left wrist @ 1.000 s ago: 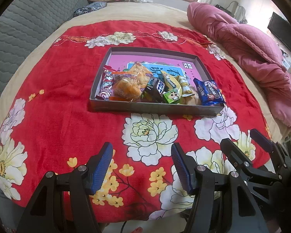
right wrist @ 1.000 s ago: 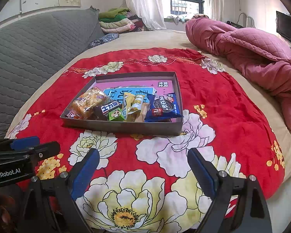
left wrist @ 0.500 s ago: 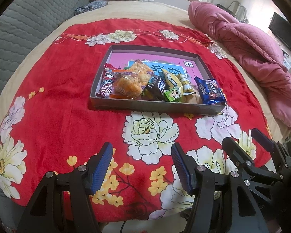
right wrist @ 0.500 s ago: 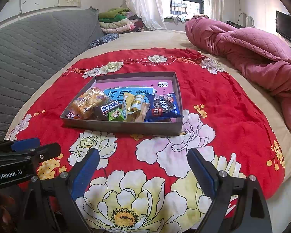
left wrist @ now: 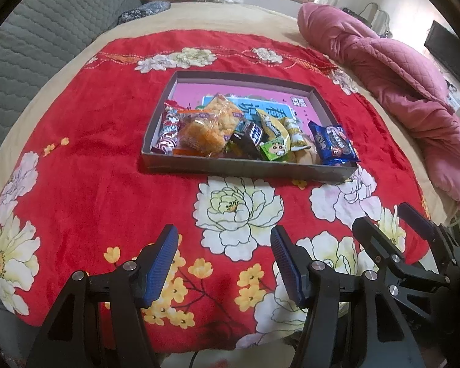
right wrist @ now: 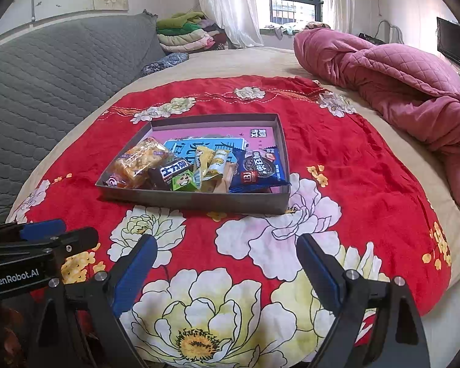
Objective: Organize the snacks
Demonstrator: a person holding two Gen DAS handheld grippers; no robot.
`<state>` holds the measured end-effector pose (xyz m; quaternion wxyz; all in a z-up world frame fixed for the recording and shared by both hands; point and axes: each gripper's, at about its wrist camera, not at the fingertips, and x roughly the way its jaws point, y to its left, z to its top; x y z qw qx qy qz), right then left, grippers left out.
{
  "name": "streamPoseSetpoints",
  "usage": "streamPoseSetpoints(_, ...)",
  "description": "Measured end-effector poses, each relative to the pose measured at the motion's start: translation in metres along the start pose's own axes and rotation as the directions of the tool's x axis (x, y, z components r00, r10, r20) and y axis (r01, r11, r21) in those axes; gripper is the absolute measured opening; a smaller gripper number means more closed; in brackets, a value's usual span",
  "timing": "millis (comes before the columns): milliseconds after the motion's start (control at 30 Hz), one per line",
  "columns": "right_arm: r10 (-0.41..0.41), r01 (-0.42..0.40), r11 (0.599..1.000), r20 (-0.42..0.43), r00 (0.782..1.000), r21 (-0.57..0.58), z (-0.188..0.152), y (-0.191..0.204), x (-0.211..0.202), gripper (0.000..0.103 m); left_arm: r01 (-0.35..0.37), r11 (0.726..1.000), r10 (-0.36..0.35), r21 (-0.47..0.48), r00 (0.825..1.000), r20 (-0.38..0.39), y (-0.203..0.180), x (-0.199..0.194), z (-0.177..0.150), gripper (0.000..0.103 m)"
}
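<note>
Both pairs of jaws are standing wide apart and gripping nothing: the left gripper is hovering over the near edge of the bed, and the right gripper is hovering just beside it at its three o'clock. Neither is touching anything.

The bed is carrying a red flowered blanket, with a pink quilt bunched at two o'clock. At twelve o'clock from both grippers, well apart from them, a shallow grey box is sitting on the blanket. The snacks are all lying inside it, crowded against its near wall: an orange bag of puffs, a blue cookie pack at the right corner leaning over the rim, a dark chocolate bar, yellow packets, a red-and-white candy at the left, and a small green box.

No snack is lying loose on the blanket, so gathering seems done. What may be left is straightening the overlapping heap into rows.
</note>
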<state>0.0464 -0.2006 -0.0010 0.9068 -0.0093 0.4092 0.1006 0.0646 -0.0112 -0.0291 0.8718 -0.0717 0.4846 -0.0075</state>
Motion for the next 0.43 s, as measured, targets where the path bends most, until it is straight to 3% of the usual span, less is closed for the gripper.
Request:
streamPoseSetpoints(233,0.000,0.000,1.000,0.000,1.000,0.000,-0.001,0.001,0.001,0.092,0.026,0.999,-0.026,-0.021,0.999,0.031,0.004,0.000,0.001,0.064)
streamPoseSetpoints(433,-0.004,0.004,1.000,-0.005,1.000,0.017,-0.001,-0.002,0.004,0.092,-0.034,0.999,0.036,-0.042,0.998,0.050,0.011,0.001,0.004,0.064)
